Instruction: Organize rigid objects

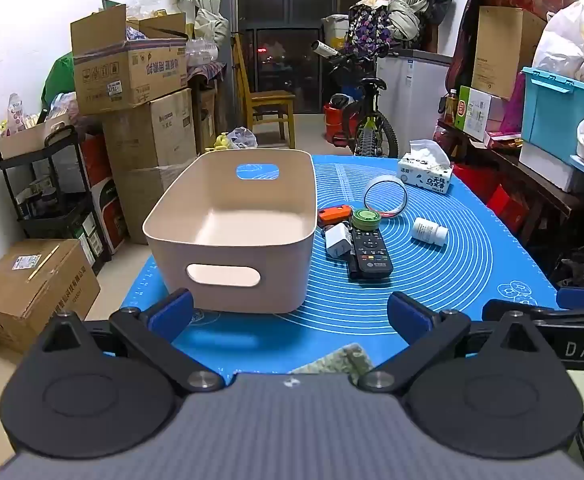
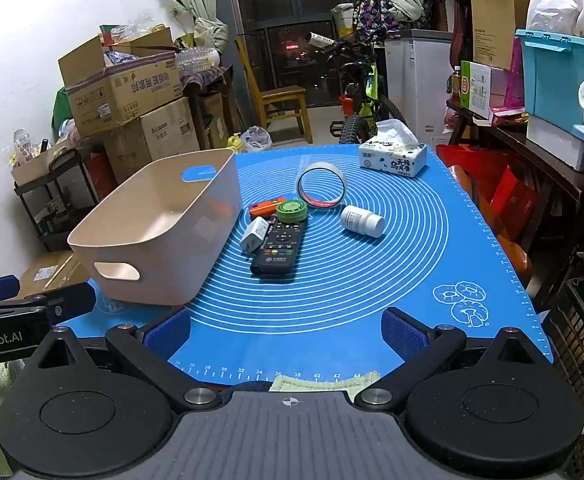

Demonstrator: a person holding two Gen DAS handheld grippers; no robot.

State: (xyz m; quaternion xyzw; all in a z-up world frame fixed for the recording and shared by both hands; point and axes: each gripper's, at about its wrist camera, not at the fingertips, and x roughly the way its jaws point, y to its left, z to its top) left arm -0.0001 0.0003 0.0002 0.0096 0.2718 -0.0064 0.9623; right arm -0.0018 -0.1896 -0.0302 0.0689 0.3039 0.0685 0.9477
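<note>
An empty beige bin [image 1: 231,232] [image 2: 159,236] stands on the left of the blue mat [image 1: 432,280] [image 2: 372,280]. To its right lie a black remote [image 1: 370,254] [image 2: 279,246], a white charger [image 1: 338,240] [image 2: 253,234], an orange item [image 1: 334,213] [image 2: 267,206], a green round tin [image 1: 366,218] [image 2: 292,212], a tape roll [image 1: 385,198] [image 2: 322,188] and a white pill bottle [image 1: 430,231] [image 2: 362,220]. My left gripper [image 1: 289,314] is open and empty before the bin. My right gripper [image 2: 285,330] is open and empty over the mat's near edge.
A tissue pack [image 1: 426,172] [image 2: 394,158] sits at the mat's far right. Cardboard boxes [image 1: 131,80], a black cart [image 1: 51,192], a chair [image 1: 267,100] and a bicycle [image 1: 366,120] stand beyond the table. Shelves with a blue crate [image 1: 556,112] stand right.
</note>
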